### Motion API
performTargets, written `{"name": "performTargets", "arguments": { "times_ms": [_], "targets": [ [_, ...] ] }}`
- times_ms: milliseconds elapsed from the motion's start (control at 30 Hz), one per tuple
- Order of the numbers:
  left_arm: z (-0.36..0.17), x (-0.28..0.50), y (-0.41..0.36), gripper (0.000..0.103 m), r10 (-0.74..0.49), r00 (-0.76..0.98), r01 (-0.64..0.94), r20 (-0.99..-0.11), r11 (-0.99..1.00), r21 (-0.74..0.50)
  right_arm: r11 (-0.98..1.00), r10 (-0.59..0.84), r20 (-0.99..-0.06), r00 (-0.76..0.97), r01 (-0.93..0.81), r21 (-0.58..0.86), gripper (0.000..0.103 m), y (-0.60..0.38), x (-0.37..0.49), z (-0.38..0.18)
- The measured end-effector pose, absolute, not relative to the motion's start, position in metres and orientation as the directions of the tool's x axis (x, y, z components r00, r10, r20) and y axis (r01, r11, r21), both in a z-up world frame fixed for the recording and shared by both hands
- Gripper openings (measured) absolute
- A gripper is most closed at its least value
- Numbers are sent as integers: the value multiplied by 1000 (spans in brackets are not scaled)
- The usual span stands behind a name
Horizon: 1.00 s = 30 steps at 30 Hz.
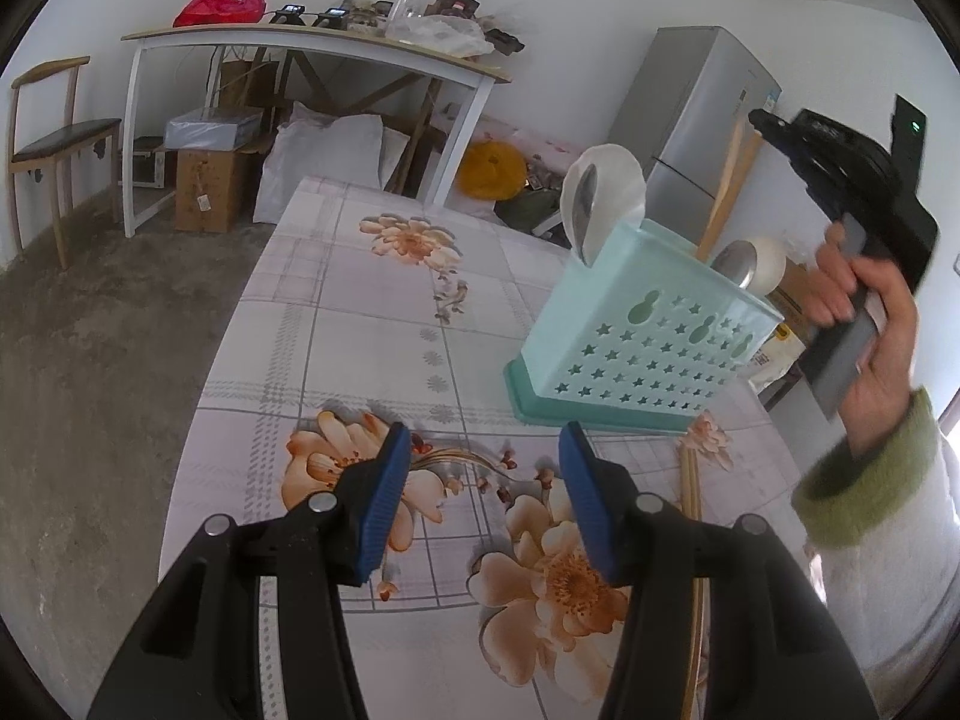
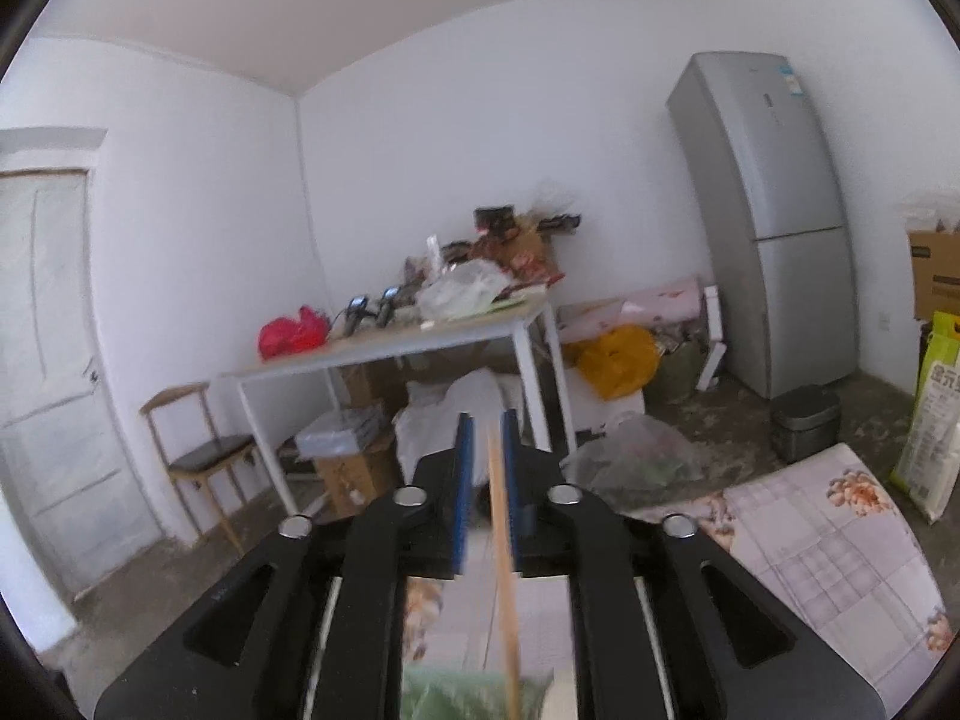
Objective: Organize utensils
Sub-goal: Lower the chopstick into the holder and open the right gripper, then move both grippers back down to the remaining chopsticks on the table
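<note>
A light green utensil holder (image 1: 648,330) with star holes stands on the floral table (image 1: 360,324). Two white spoons (image 1: 606,198) stick out of it, and wooden chopsticks (image 1: 729,180) rise behind it under my right gripper (image 1: 780,132), held high at the right. My left gripper (image 1: 486,492) is open and empty above the table, in front of the holder. A loose chopstick (image 1: 690,492) lies on the table by its right finger. In the right wrist view my right gripper (image 2: 487,444) is shut on a wooden chopstick (image 2: 501,540).
A white side table (image 1: 312,42) with clutter, boxes and bags stands behind, with a wooden chair (image 1: 54,144) at the left. A grey fridge (image 1: 696,114) stands at the back right. The table's left edge drops to a concrete floor (image 1: 108,324).
</note>
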State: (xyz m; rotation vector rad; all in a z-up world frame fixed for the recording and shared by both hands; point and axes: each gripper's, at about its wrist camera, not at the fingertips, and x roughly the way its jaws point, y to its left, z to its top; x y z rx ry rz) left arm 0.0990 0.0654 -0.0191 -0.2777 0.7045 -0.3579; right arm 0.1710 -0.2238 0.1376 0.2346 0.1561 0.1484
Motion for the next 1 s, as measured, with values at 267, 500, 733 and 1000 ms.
{"name": "performTargets", "arguments": {
  "times_ms": [267, 500, 733, 1000],
  "targets": [
    [-13, 95, 57, 51, -411, 707, 246, -576, 906, -345, 957, 212, -132, 968, -178, 231, 48, -246, 109, 147],
    [-12, 92, 47, 54, -416, 693, 268, -589, 907, -325, 941, 209, -209, 955, -138, 310, 52, -272, 57, 133],
    [-18, 87, 19, 58, -438, 627, 346, -645, 898, -273, 866, 331, -606, 723, 22, 499, 41, -258, 65, 10],
    [-30, 55, -23, 56, -485, 502, 522, -717, 830, -196, 871, 374, -734, 567, 57, 488, 32, -220, 80, -40]
  ]
}}
